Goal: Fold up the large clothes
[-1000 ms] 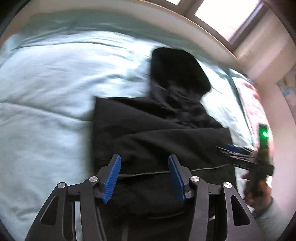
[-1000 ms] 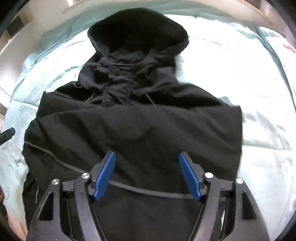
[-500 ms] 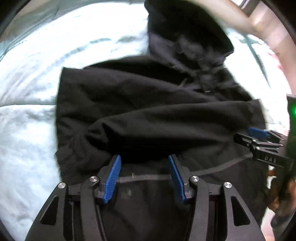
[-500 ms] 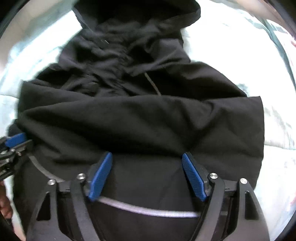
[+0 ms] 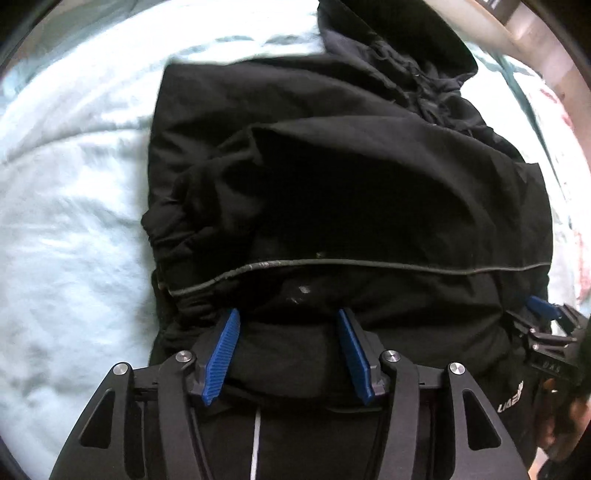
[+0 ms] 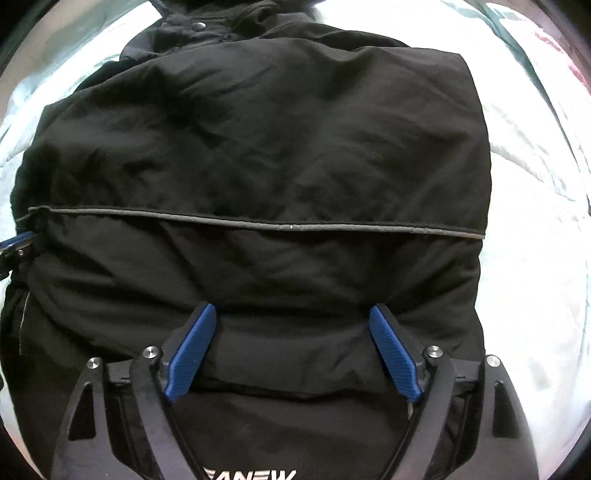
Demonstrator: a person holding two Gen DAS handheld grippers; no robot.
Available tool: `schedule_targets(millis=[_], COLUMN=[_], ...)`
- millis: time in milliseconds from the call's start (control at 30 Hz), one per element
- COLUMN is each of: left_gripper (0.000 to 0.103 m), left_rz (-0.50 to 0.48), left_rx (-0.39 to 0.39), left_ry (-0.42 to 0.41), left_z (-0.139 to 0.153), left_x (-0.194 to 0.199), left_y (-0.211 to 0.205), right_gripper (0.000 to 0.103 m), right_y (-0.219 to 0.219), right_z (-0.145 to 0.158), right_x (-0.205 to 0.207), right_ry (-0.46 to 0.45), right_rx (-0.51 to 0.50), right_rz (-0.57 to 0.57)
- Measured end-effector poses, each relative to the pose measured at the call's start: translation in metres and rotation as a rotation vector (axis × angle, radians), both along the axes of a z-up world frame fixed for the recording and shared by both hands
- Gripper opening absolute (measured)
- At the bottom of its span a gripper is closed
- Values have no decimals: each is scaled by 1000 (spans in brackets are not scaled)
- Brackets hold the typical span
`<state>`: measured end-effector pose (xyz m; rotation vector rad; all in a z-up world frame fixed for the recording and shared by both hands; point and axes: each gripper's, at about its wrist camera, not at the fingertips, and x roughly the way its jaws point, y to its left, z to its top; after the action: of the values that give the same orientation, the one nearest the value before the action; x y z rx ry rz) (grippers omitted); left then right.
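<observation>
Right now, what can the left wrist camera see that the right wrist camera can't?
Only the left wrist view shows the person's hand holding the right gripper, and the jacket's bunched sleeve. Only the right wrist view shows the snap button near the collar, and that gripper's opening jaws over a fold of fabric. Both show the black jacket, its grey stripe, the pale bedding and the left gripper.

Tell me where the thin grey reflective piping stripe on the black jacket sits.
In the right wrist view, the grey piping stripe crosses the black hooded jacket side to side, beyond the right gripper.
</observation>
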<state>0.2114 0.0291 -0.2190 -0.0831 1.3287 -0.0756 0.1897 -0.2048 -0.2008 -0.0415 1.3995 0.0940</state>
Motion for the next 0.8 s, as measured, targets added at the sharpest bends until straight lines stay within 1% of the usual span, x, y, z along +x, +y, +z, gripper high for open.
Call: schedule_targets(millis=[33,67,133,233,267,300,333,367,400,433,500,567,600,667,733,800], left_gripper=[57,57,57,57,57,57,57,57,57,57,57,57,57,57,57,57], left_rz=[-28,-45,-73,-74,-67,-59,-53,-51,-51,-54,-61,-80,-81,-82,-86,-88], left_rx=[18,19,-21,-87,-96,-101,-112,-120,-121,-121,-124,-123,-120,-123,-151,-160], left_ry=[-20,-33,-67,-111,-116,-120,-131,-145,-175,-194,-234,-285,-300,-351,-401,-436], left_z=[12,22,47,80,88,96,109,118,133,142,162,189,194,213,231,241], left_x=[-6,-11,-30,-53,-56,-59,-67,-69,-70,-72,-71,-65,-61,-51,-37,-20], left_y=[-5,-10,-11,-5,-3,1,9,14,18,23,27,30,28,28,26,21], right_gripper=[86,86,86,86,86,86,86,86,86,86,86,86,86,86,86,86], right_y=[-4,-9,-16,-34,-38,-44,-47,-54,-59,-63,-64,-67,-66,-63,-59,-58], right_z=[5,13,30,59,67,80,89,97,112,121,150,171,187,210,230,253], right_x=[0,-2,-6,-25,-29,-33,-32,-28,-28,-24,-18,-10,-6,6,17,33], right_ry=[19,28,13,-34,-47,-71,-88,-110,-144,-164,-229,-274,-306,-352,-397,-448], right_rx=[13,38,101,162,173,194,207,226,250,264,307,336,345,346,345,346], right_rz=[-17,-39,-75,-125,-136,-157,-170,-186,-209,-222,-258,-268,-265,-241,-212,-187])
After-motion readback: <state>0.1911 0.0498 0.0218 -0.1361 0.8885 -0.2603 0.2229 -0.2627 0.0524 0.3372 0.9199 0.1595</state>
